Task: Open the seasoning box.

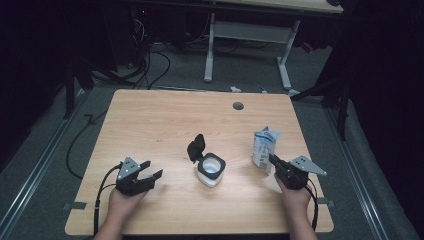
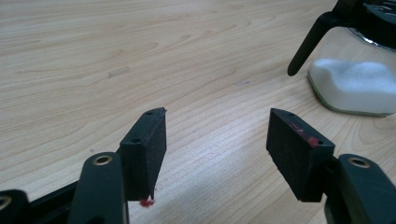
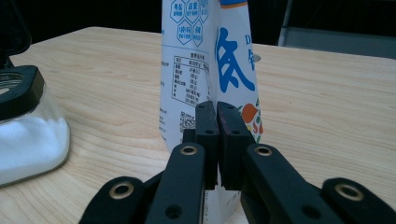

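Observation:
A white and blue printed pouch (image 1: 264,145) stands upright at the table's right. My right gripper (image 1: 271,159) is at its lower near edge. In the right gripper view the jaws (image 3: 217,109) are pressed together on the pouch's (image 3: 224,56) front fold. A clear jar (image 1: 211,170) of white powder sits at the table's middle with its black flip lid (image 1: 196,147) swung open. My left gripper (image 1: 154,169) rests low at the near left, open, with nothing between its pads (image 2: 217,135). The jar (image 2: 355,86) lies ahead of it to the right.
The wooden table (image 1: 160,120) has a round cable hole (image 1: 238,106) near its far edge. Beyond it, cables lie on the floor and a white-legged desk (image 1: 250,35) stands. The jar (image 3: 23,135) is to the left of the pouch in the right gripper view.

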